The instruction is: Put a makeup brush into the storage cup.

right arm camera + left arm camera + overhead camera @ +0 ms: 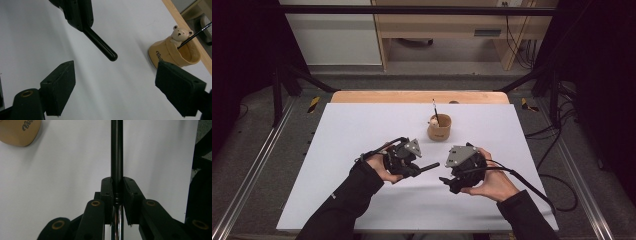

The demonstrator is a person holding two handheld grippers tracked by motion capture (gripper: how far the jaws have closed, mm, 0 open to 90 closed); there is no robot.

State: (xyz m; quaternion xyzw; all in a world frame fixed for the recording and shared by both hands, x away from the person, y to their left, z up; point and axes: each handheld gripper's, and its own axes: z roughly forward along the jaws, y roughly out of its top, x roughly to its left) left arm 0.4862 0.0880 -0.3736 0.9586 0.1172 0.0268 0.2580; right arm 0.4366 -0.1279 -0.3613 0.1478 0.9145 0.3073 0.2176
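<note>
My left gripper (416,169) (117,187) is shut on a thin black rod (116,150), which has a shiny metal section behind the pads. The rod's rounded black end (432,165) (100,45) sticks out to the right, toward my right gripper (447,182) (116,72). That gripper stands open just right of the rod's tip, with nothing between its pads and a short gap to the tip. A tan ceramic cup (439,127) (172,53) (18,132) with a small bear figure (180,32) on its rim stands behind both grippers. A thin brush (435,111) (195,35) leans in the cup.
A white sheet (362,130) covers the table, and a strip of wooden tabletop (412,96) shows along the far edge. Black cables (532,187) trail from the right gripper off the table's right side. Metal frame rails run along both sides.
</note>
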